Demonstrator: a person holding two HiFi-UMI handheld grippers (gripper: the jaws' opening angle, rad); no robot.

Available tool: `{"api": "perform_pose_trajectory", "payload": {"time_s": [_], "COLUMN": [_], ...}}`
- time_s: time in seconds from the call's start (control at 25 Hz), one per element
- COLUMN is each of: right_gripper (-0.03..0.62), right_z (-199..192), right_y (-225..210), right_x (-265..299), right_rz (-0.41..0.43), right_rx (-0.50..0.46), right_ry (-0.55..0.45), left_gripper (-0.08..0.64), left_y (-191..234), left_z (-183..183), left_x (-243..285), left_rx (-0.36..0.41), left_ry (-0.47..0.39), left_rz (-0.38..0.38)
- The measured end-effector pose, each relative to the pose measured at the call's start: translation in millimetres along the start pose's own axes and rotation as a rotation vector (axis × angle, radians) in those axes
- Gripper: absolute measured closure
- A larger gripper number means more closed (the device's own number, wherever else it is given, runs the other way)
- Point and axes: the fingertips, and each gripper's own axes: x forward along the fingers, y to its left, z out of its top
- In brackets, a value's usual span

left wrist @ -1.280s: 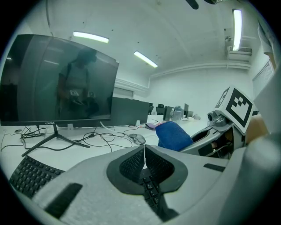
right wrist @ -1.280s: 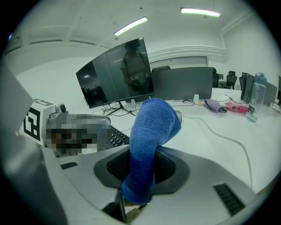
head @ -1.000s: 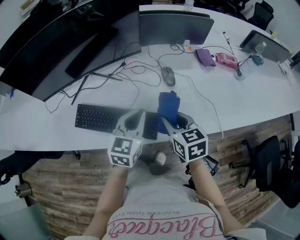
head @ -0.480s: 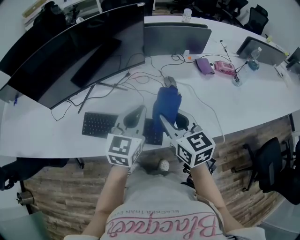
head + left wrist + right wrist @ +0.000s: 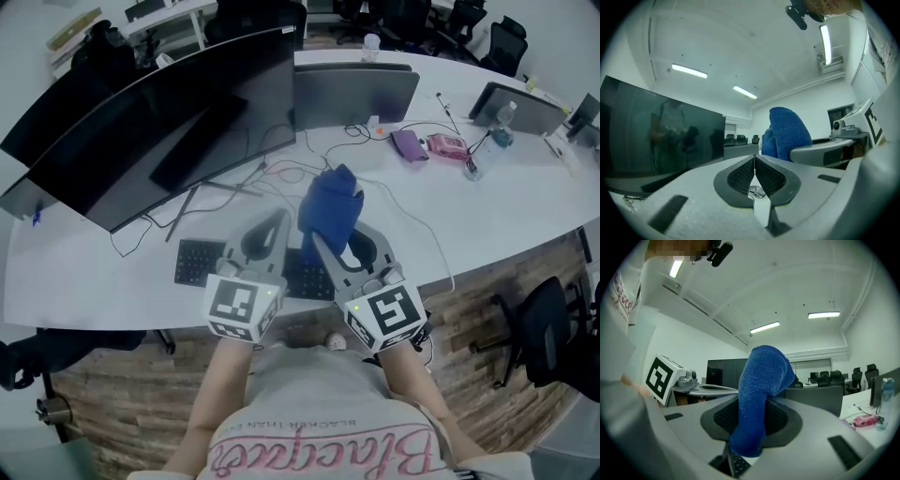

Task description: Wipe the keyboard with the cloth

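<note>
your right gripper [image 5: 751,427] has its fingers clamped on the blue cloth [image 5: 761,390], pinching it near its lower end. the cloth's long axis runs out between the fingers and past their tips, pointing up and away from you, and its free top end is rounded over. your left gripper [image 5: 754,158] has its fingers pressed together with nothing between them. the cloth stands just to the right of those fingertips, apart from them. the keyboard [image 5: 201,262] lies on the white desk [image 5: 84,272] beneath both pairs of fingers, its long axis running left to right across them, along the near desk edge. the grippers cover its right part. a few keys show just under the cloth's lower end; i cannot tell whether they touch. a dark monitor [image 5: 169,122] stands beyond the left fingertips.
</note>
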Motion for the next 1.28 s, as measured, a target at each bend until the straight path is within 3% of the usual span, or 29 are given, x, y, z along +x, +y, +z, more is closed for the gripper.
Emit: {"api": "perform_pose_trajectory", "payload": {"time_s": [0.28, 0.6, 0.96, 1.28], "right_gripper": [0.483, 0.483, 0.486, 0.486], "right_z": [34.0, 43.0, 27.7, 22.4], "right_y": [11.1, 43.9, 93.1, 108.6], "right_x": [0.5, 12.6, 32.4, 37.8], "right_rz": [0.013, 0.038, 0.057, 0.052], "right_rx": [-0.039, -0.066, -0.069, -0.046], "right_ry": [-0.083, -0.094, -0.059, -0.050], "left_gripper": [0.554, 0.554, 0.554, 0.554], "left_y": [8.8, 29.0, 57.3, 65.3], "left_z": [30.2, 66.8, 49.8, 39.9], "left_x": [-15.6, -50.9, -86.2, -97.6], "left_rx": [0.036, 0.074, 0.057, 0.032], "left_ry": [-0.088, -0.173, -0.140, -0.140], "left_rz": [-0.006, 0.039, 0.061, 0.053]}}
